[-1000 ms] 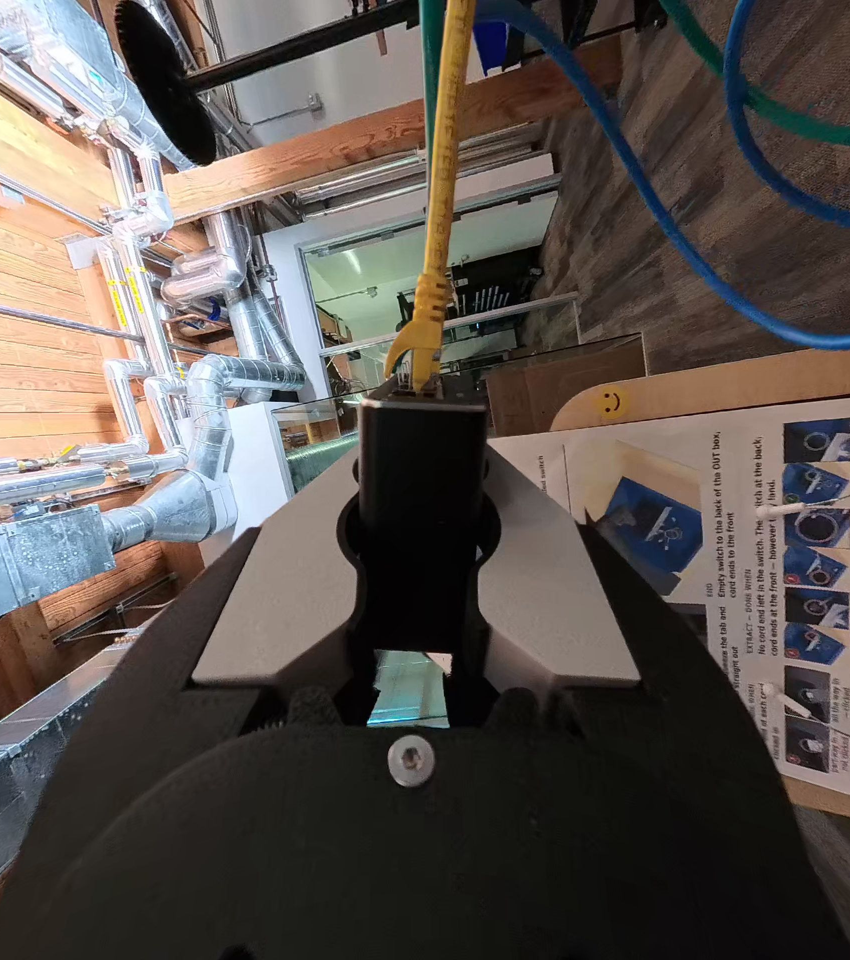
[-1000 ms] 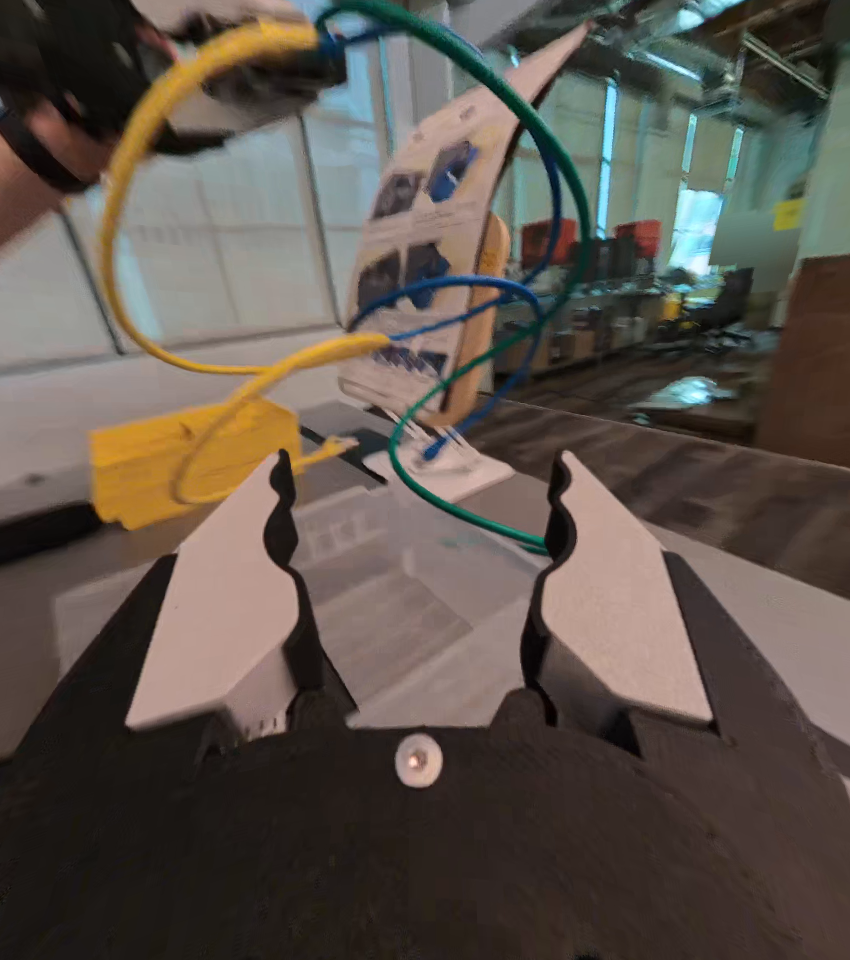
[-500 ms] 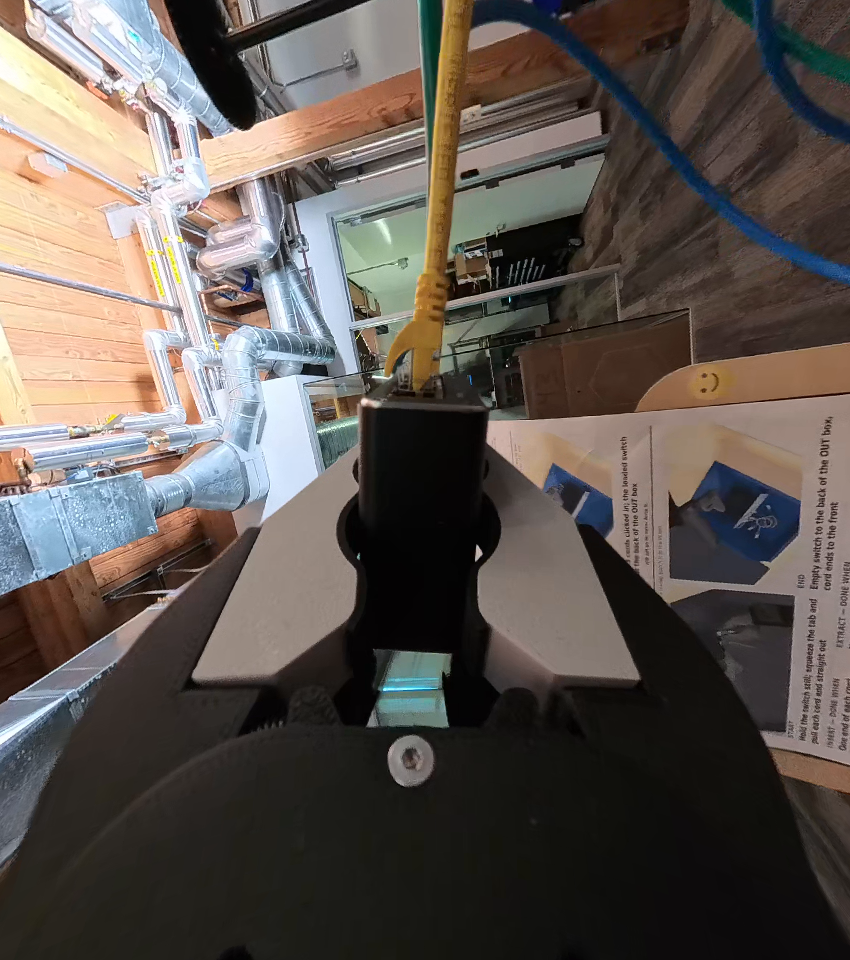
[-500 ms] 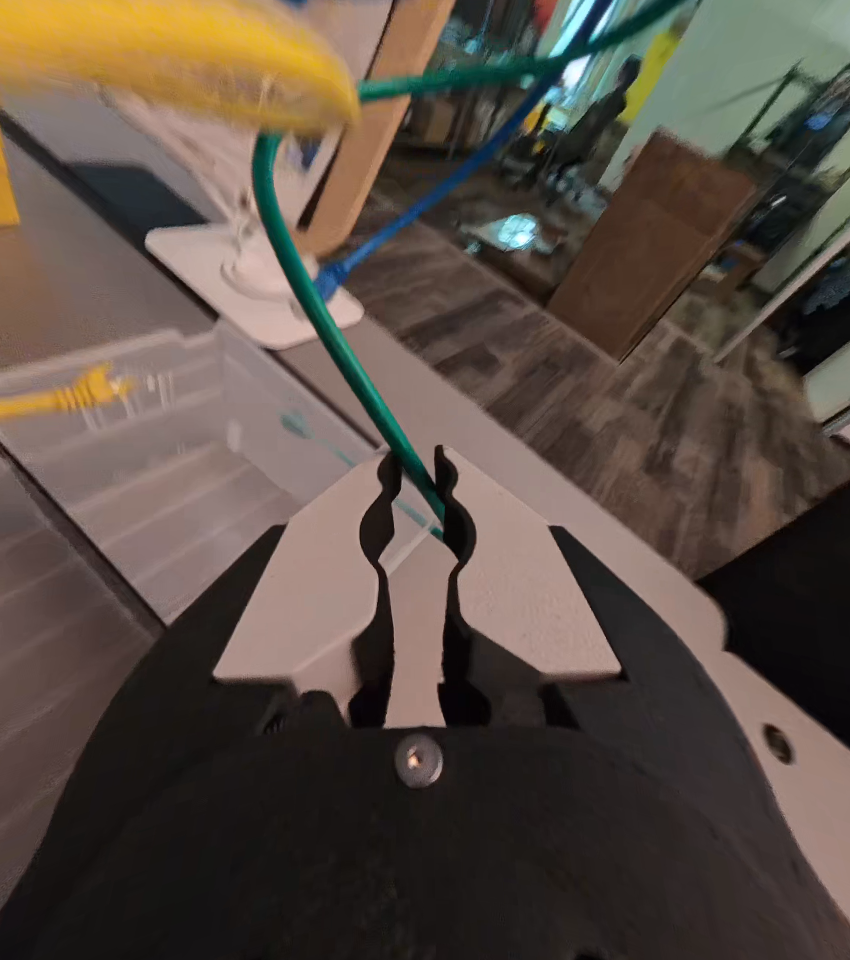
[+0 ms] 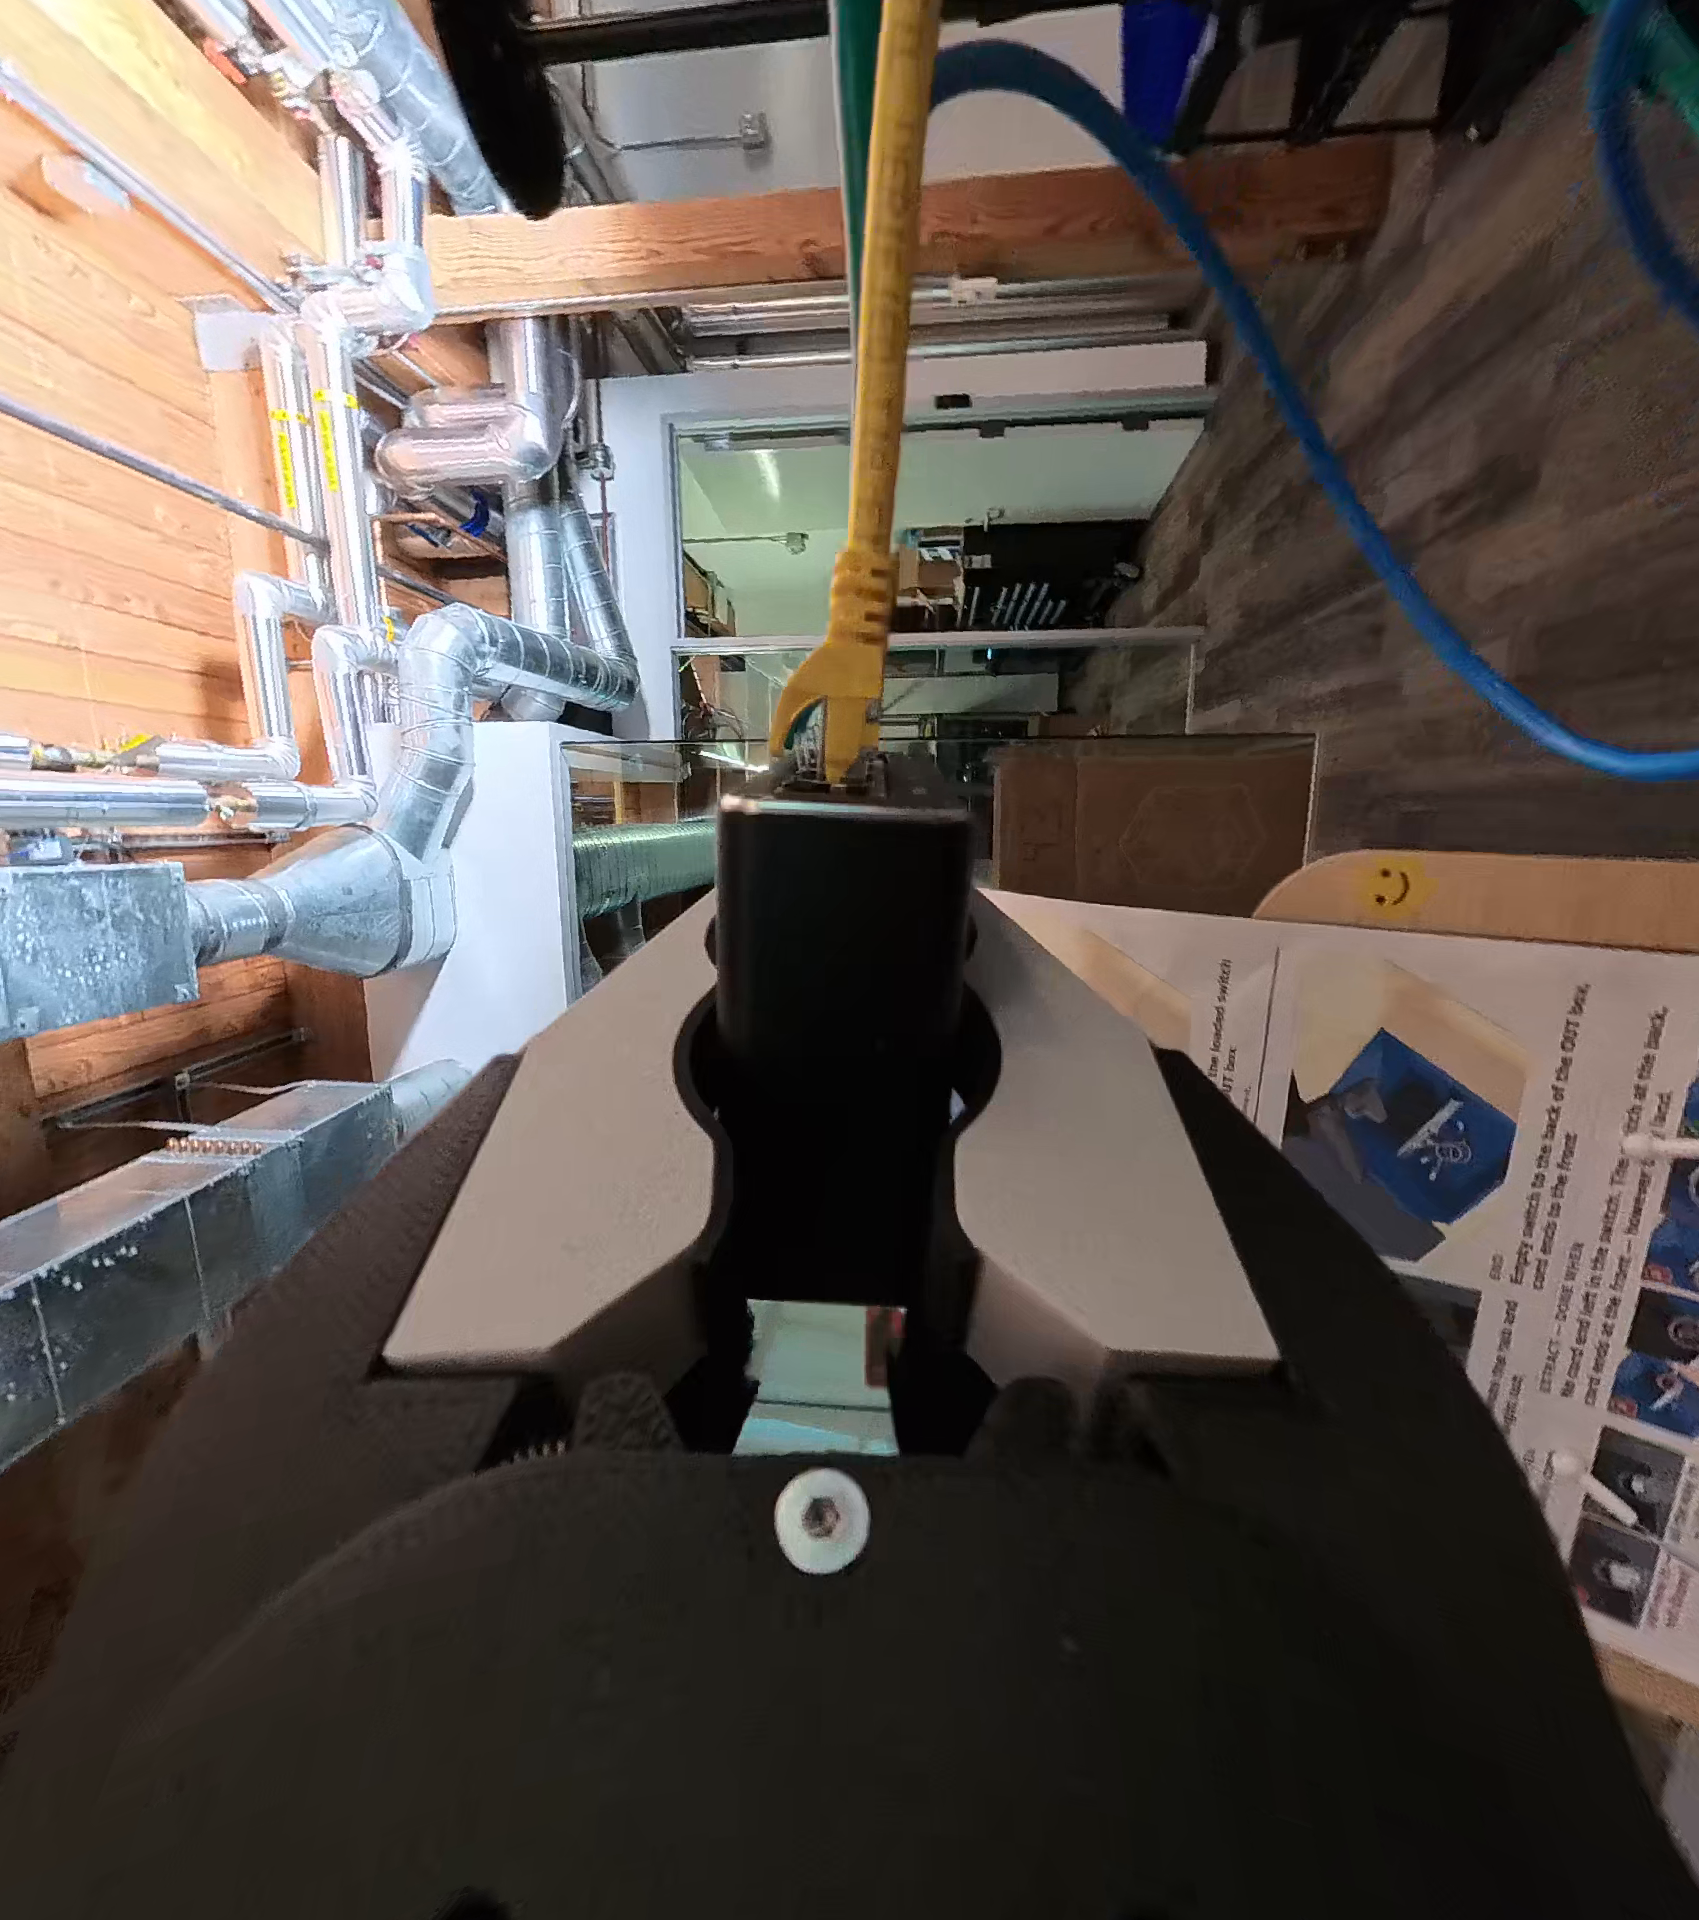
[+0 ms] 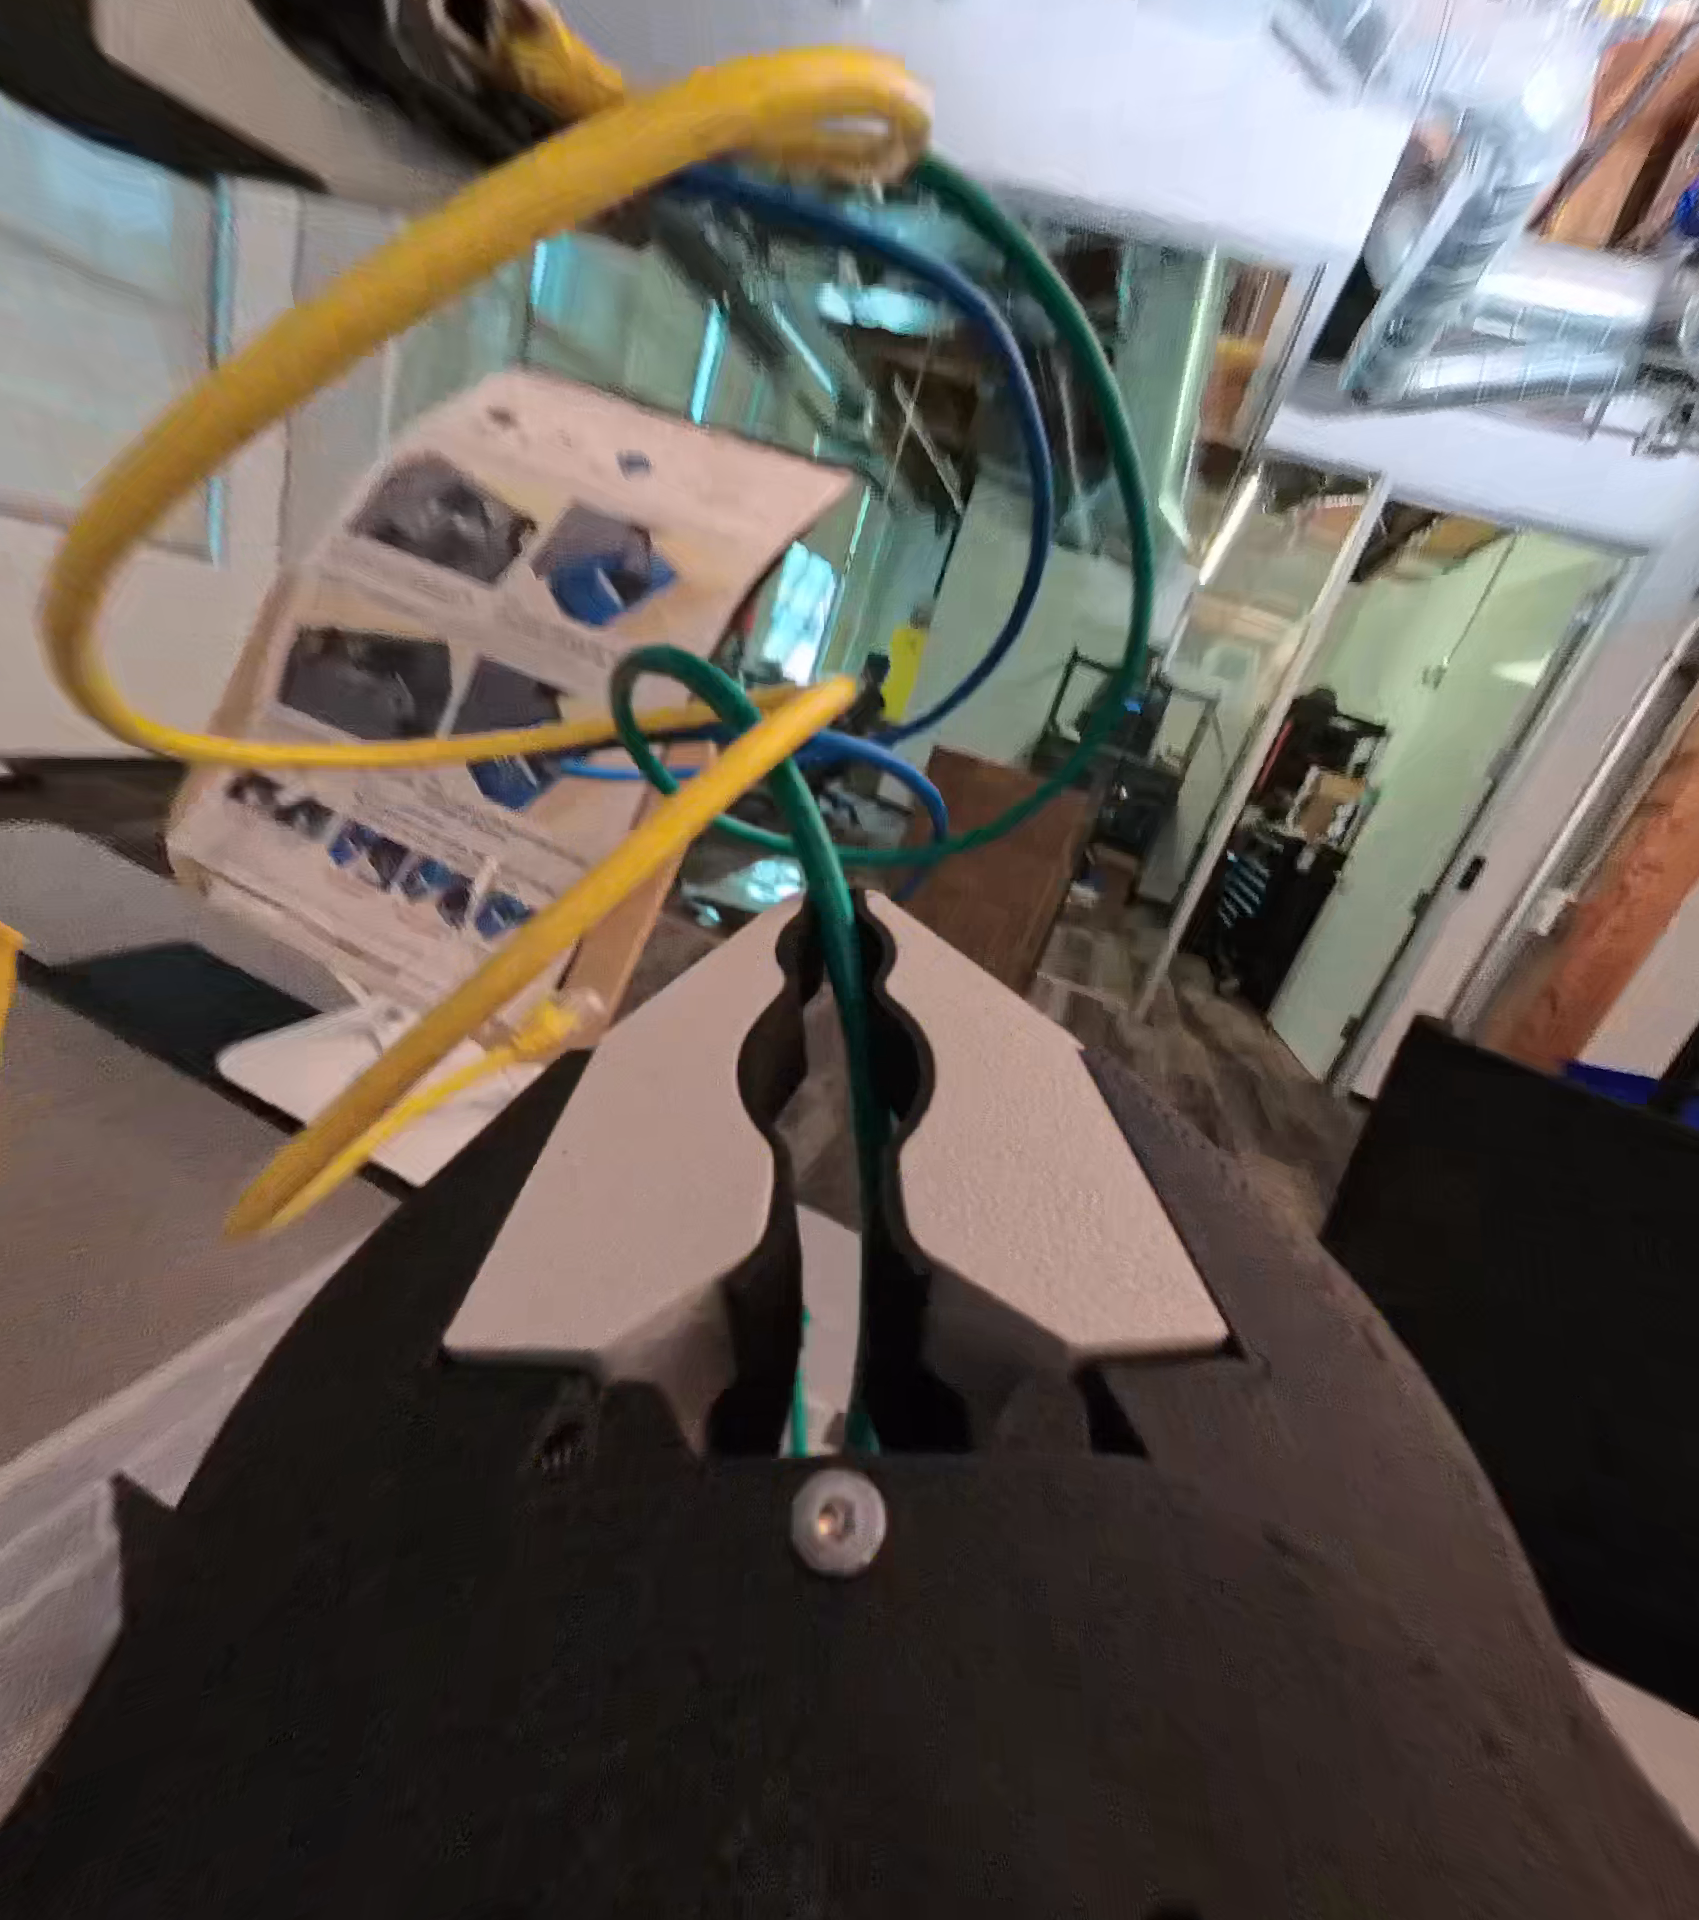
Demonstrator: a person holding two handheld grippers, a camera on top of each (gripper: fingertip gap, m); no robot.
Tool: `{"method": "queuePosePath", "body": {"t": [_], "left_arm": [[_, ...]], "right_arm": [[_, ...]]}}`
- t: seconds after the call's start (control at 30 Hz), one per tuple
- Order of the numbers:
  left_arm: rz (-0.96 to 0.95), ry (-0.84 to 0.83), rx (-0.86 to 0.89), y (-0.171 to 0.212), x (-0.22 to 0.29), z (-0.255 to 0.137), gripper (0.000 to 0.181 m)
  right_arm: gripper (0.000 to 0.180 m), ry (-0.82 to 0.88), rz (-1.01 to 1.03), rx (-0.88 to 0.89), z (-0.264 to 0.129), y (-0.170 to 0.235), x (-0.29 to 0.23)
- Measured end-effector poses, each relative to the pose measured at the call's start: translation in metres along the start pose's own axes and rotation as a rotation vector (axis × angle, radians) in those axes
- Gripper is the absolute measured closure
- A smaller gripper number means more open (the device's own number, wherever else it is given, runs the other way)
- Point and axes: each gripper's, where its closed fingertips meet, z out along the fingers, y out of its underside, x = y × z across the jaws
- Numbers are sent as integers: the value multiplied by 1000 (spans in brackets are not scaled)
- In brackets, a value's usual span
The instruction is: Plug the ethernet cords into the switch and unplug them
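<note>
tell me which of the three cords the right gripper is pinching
The green cord: it runs between the right gripper's closed fingers, while the yellow cord and blue cord hang free.

A white printed instruction sheet (image 5: 1510, 1226) on a curved wooden board (image 5: 1551, 894) bears text; a yellow smiley sticker (image 5: 1388, 886) apparently marks the board.

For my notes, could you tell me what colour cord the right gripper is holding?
Green cord, clearest in the right wrist view.
</note>
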Motion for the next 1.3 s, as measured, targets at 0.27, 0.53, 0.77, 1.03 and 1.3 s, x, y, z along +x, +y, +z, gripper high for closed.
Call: {"method": "queuePosePath", "body": {"t": [0.27, 0.53, 0.77, 1.03, 1.3], "left_arm": [[-74, 66, -14, -1, 14, 3, 147], [-112, 359, -47, -11, 150, 15, 147], [-198, 430, -59, 5, 202, 16, 147], [-53, 217, 11, 11, 161, 7, 147], [29, 166, -5, 0, 141, 2, 147]], "right_arm": [[179, -226, 146, -88, 16, 51, -11], [163, -382, 266, -841, 15, 233, -42], [117, -412, 457, -827, -12, 224, -30], [36, -384, 721, -117, -19, 76, 16], [31, -318, 501, -318, 17, 74, -44]]}}
